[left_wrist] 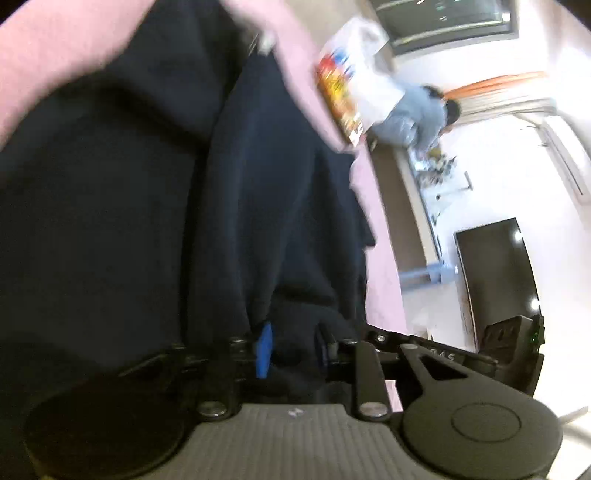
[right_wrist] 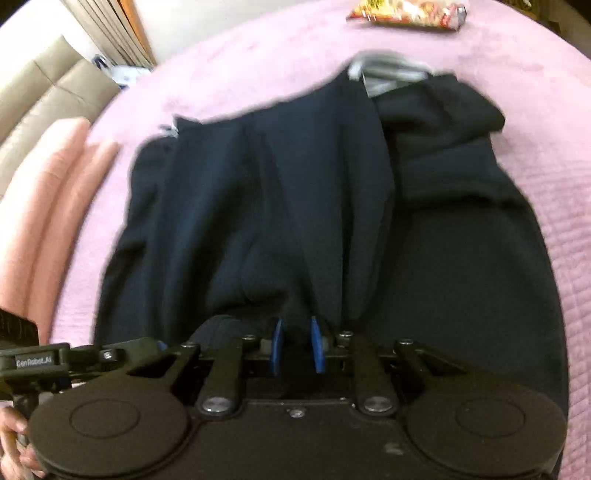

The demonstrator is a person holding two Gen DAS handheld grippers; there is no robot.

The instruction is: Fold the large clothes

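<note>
A large dark navy garment (right_wrist: 314,206) lies spread over a pink quilted bed cover (right_wrist: 554,155), reaching from the near edge of the bed toward its far edge in long folds.

The right wrist view takes in nearly the whole garment. A grey hanger (right_wrist: 388,72) shows at its far end, and beyond that a colourful printed packet (right_wrist: 406,13) lies near the far edge of the bed. A folded pink blanket (right_wrist: 48,206) runs along the left edge, with a beige sofa (right_wrist: 44,92) behind it. The right hand-held gripper (right_wrist: 297,345) stands with its blue pads (right_wrist: 317,345) narrow, a ridge of navy cloth bunched between them; blur hides whether they press on it. At the lower left corner of the view, fingers of a hand (right_wrist: 13,443) wrap a handle.

The left wrist view sits much closer and tilted, so the garment fills most of it as dark, blurred folds. The left hand-held gripper (left_wrist: 291,349) shows one blue pad (left_wrist: 264,349) clearly, the other lost in the dark cloth; fabric lies between the narrow jaws, but a firm grip cannot be told. Only this view shows the room beyond: a person in a light blue top (left_wrist: 421,114) bent over a cluttered counter (left_wrist: 432,173), a dark screen (left_wrist: 495,280) and a window (left_wrist: 443,18).
</note>
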